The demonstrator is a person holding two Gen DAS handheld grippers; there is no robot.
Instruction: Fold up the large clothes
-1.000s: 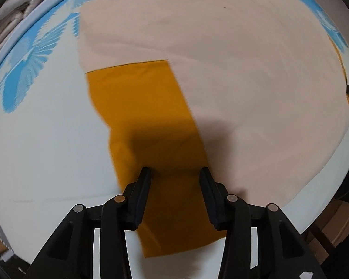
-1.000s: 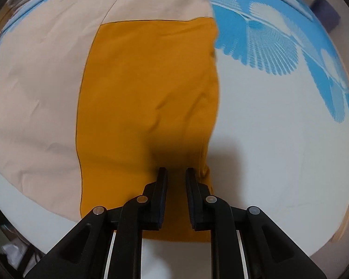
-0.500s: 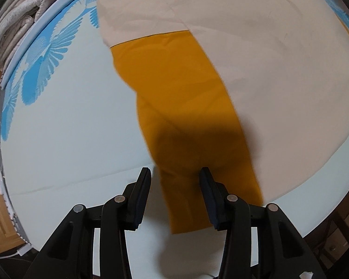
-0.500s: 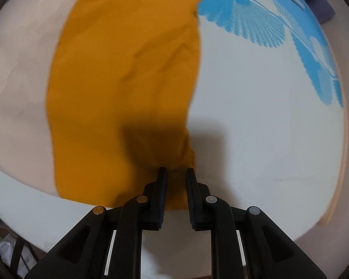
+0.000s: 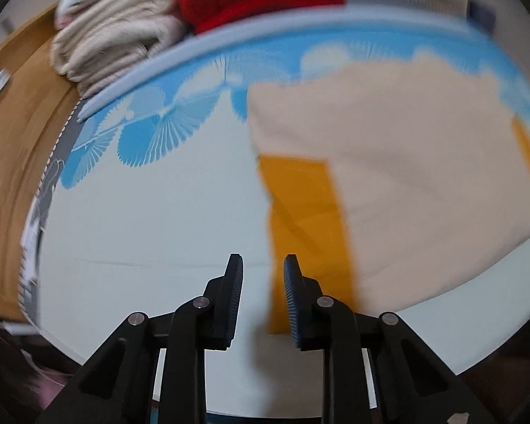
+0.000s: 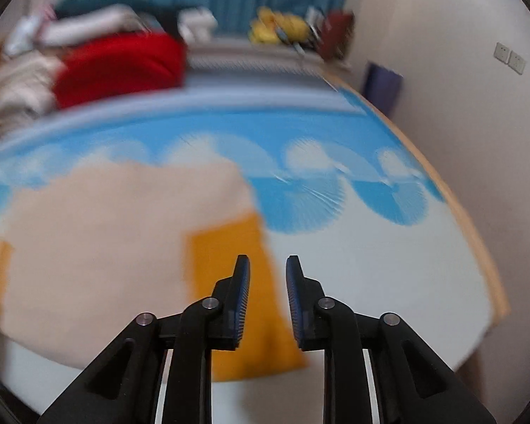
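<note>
A large garment with a pale pink body [image 5: 406,183] and orange sleeves lies flat on the bed. In the left wrist view its left orange sleeve [image 5: 307,226] lies folded along the body's edge, just right of my left gripper [image 5: 263,265], which is open, empty and raised above the sheet. In the right wrist view the pink body [image 6: 106,247] is at the left and the right orange sleeve [image 6: 236,282] lies under my right gripper [image 6: 268,265], which is open and empty above it. Both views are motion-blurred.
The bed sheet [image 5: 141,229] is white with a blue fan pattern [image 6: 300,198] toward the far side. Folded beige blankets [image 5: 113,46] and a red bundle [image 6: 120,67] are piled beyond the bed. A wall [image 6: 459,106] stands to the right.
Both grippers have lifted and drawn back from the sleeves, tilting up so the far end of the bed shows. The right gripper has opened and let go of the orange sleeve.
</note>
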